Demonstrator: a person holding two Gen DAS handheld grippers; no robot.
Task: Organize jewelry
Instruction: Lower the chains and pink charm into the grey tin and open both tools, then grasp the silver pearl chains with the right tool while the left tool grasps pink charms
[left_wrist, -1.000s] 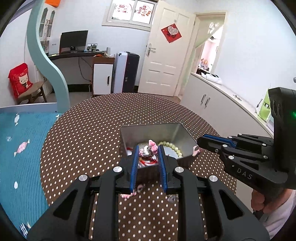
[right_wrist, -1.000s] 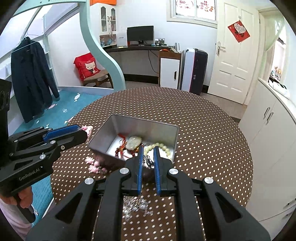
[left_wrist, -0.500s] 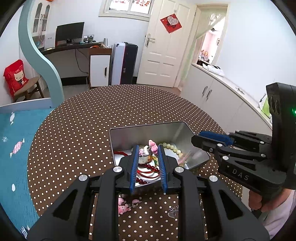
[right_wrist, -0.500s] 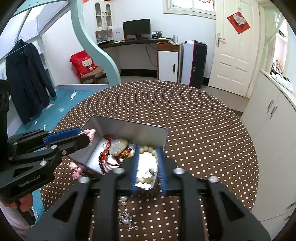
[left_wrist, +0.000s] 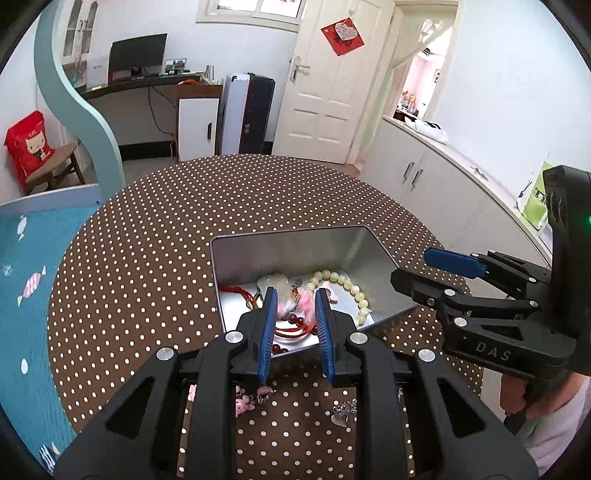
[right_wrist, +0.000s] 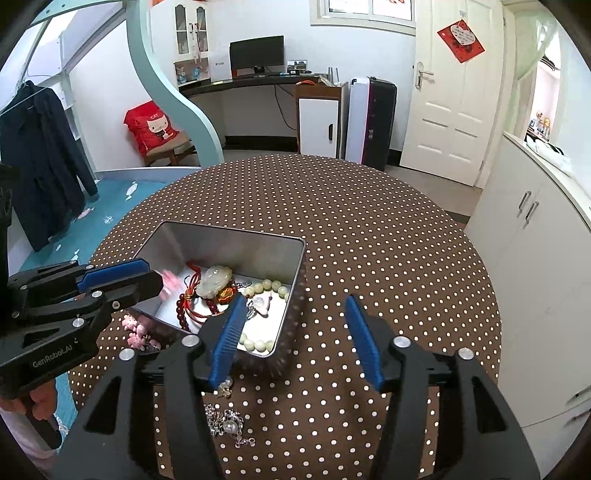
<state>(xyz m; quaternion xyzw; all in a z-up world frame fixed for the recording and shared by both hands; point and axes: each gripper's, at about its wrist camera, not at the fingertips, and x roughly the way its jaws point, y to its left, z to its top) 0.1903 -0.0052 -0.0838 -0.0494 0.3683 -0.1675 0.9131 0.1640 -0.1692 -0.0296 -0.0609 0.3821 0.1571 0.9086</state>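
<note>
you were mid-drop: your left gripper (left_wrist: 293, 295) gripped a blurred pink charm (left_wrist: 295, 303) over the open silver metal tin (right_wrist: 236, 236) at centre frame, while your right gripper (right_wrist: 291, 317) had its jaws opening with nothing between them. next, release it inside the tin, then fetch the silver chain (right_wrist: 227, 424) lying on the brown dotted worktop (right_wrist: 369, 221) at lower centre; the charm's shape was hard to make out.

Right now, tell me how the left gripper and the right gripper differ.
The left gripper is narrow, its pads pinching a blurred pink charm over the metal tin; the right gripper is wide, its jaws opening with nothing gripped. The left one hangs above the tin's inside; the right one straddles the tin's near corner. Both have blue pads and point down at the tin.
</note>
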